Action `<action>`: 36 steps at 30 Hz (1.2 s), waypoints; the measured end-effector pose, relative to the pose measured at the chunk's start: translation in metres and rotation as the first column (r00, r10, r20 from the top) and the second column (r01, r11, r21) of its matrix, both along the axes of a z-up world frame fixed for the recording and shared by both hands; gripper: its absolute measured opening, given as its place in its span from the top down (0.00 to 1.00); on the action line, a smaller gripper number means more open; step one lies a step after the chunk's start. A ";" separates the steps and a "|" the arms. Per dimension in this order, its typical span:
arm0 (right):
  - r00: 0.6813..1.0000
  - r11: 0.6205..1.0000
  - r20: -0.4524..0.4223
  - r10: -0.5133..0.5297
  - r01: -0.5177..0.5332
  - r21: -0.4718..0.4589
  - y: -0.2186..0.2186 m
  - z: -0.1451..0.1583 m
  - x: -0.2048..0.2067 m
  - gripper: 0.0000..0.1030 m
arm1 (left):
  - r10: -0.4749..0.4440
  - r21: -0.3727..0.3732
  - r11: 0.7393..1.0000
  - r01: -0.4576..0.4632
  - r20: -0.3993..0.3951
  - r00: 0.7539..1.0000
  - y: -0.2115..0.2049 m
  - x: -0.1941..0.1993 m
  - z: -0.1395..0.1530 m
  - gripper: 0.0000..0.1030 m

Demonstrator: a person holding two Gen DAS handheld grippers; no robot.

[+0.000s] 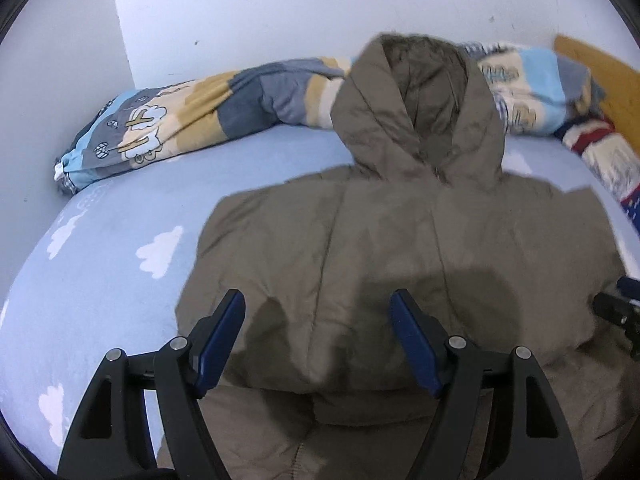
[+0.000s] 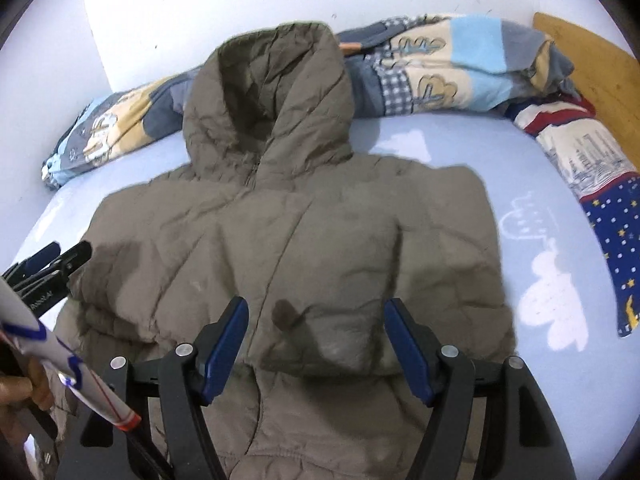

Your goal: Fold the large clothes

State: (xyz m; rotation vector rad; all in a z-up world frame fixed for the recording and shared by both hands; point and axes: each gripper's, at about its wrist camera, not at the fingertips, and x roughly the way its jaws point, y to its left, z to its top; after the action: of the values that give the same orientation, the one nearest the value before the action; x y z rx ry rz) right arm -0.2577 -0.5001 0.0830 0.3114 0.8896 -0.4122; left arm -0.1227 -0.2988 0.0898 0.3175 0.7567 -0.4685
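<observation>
On the bed: a pale blue sheet (image 1: 120, 240) printed with white clouds covers the mattress, and a brown hooded jacket (image 1: 360, 240) lies spread across the middle of it.
Room: a plain white wall (image 1: 280, 8) runs behind the bed, with a wooden headboard (image 2: 592, 60) at the far right.
Back edge: a rolled patchwork quilt (image 1: 192, 120) lies along the wall, and the jacket's hood (image 2: 272, 92) rests up against it.
Right edge: a navy blanket with stars and a red stripe (image 2: 600, 208) trails down that side, just clear of the jacket.
Jacket: back side up, hood pointing at the wall, sleeves tucked in so the body reads as a rough rectangle; its near portion is doubled over, leaving a folded edge just ahead of both tools.
Left gripper (image 1: 318, 308): jaws well apart, hovering over the jacket's near left part, nothing between the blue pads.
Right gripper (image 2: 316, 312): jaws spread wide too, poised above the folded edge, pads off the cloth.
Free space: open sheet to the left of the jacket and a strip of it to the right before the blanket; little room behind the hood.
Person: a hand (image 2: 16, 396) shows at the lower left of the right wrist view, under a white sleeve (image 2: 60, 360).
</observation>
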 end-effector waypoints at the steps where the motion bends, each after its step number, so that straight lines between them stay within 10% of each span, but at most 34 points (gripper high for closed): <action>1: 1.000 1.000 -0.017 -0.002 0.002 0.003 -0.001 -0.005 0.002 0.27 | -0.002 0.006 1.000 0.002 -0.001 1.000 -0.001 0.000 -0.003 0.28; 14: 0.998 0.995 -0.064 -0.021 0.027 0.093 -0.016 -0.032 0.002 0.24 | -0.018 0.055 0.998 0.017 0.016 1.000 -0.003 -0.005 -0.008 0.28; 27: 0.998 0.998 0.038 0.049 -0.050 0.023 0.027 0.039 -0.036 0.24 | -0.017 -0.054 0.998 0.021 0.088 0.996 0.032 -0.076 0.062 0.28; 36: 0.996 0.998 0.058 0.061 -0.061 -0.008 0.054 0.053 -0.108 0.24 | -0.013 -0.017 1.000 0.013 0.047 0.999 0.080 -0.141 0.049 0.28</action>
State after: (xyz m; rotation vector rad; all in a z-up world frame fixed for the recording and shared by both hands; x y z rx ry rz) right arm -0.3658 -0.4458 0.1356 0.2887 0.8389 -0.3478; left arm -0.2632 -0.2188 0.1391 0.3168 0.7047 -0.4779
